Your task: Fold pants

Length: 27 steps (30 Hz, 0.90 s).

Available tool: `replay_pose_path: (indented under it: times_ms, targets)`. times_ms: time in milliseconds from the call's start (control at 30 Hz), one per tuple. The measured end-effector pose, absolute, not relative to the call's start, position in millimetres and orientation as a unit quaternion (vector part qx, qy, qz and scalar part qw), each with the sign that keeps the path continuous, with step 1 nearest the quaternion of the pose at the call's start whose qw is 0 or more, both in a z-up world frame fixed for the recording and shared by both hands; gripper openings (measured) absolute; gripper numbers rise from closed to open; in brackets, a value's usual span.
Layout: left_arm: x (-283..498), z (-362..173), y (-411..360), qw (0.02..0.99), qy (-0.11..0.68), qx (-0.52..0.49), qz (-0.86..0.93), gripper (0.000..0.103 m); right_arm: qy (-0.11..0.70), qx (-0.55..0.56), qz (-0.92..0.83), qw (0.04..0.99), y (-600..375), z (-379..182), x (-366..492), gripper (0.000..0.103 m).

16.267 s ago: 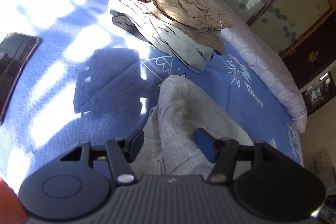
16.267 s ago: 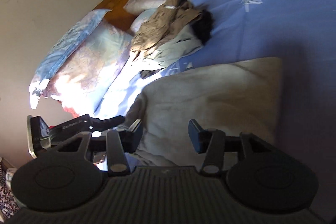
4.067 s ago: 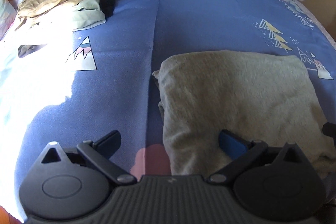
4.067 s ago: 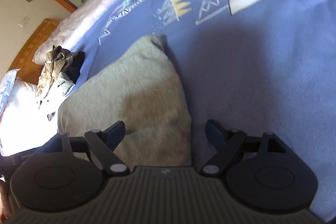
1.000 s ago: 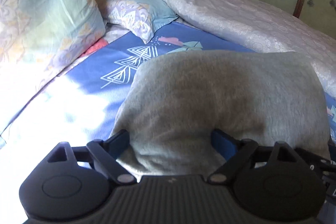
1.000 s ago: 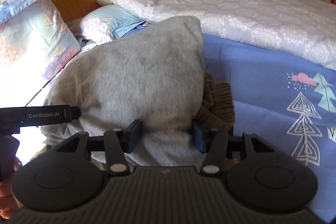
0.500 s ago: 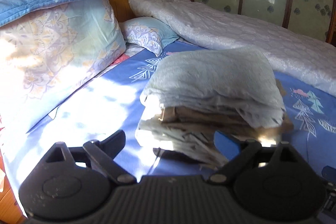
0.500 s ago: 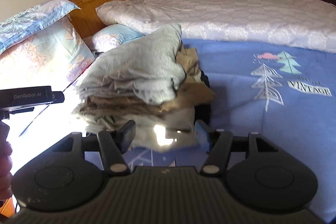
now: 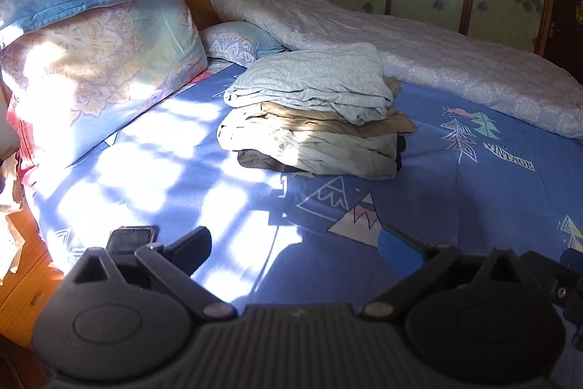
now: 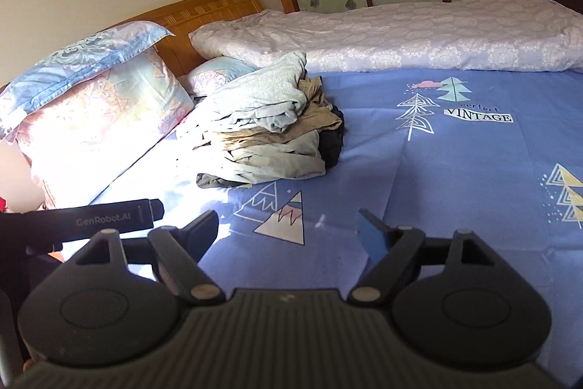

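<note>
The folded grey pants (image 9: 313, 82) are seen atop the pile (image 9: 313, 137) far on the bed (image 9: 473, 206). Both hand-held grippers, left (image 9: 295, 246) and right (image 10: 288, 228), are opening wide, nothing between them. Withdrawal is best done without brushing the pile.

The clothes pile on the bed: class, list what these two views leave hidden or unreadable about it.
- Dark garment at the bottom: both views, buried under the lighter layers; its kind is unclear.
- Number of garments in the pile: overlapping layers and sun glare hide the divisions.
- Far side of the grey pants on top: both views, it faces away, toward the quilt.
</note>
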<state>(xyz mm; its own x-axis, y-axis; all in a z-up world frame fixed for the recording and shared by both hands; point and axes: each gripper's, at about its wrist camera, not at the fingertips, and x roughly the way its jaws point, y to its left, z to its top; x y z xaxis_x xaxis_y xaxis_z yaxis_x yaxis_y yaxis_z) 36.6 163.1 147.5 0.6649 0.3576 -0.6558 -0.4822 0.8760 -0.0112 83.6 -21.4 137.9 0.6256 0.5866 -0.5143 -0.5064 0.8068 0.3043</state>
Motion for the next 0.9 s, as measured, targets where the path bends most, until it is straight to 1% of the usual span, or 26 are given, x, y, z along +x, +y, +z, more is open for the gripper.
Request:
replay_pose_path:
  times_ms: [267,433,667,900]
  targets:
    - [7,119,145,0.894,0.364,-0.081,0.247,0.103,0.329,0.088,0.287,0.895,-30,115,56,0.085]
    - [-1,99,149,0.881,0.386,-0.105,0.252,0.103,0.336,0.083,0.280,0.896,-26,111,49,0.085]
    - [-2,100,148,0.887,0.382,-0.089,0.242,0.103,0.315,0.075,0.276,0.905,-20,117,39,0.085]
    - [-1,99,148,0.886,0.376,-0.070,0.261,0.103,0.314,0.068,0.273,0.907,-17,112,38,0.086]
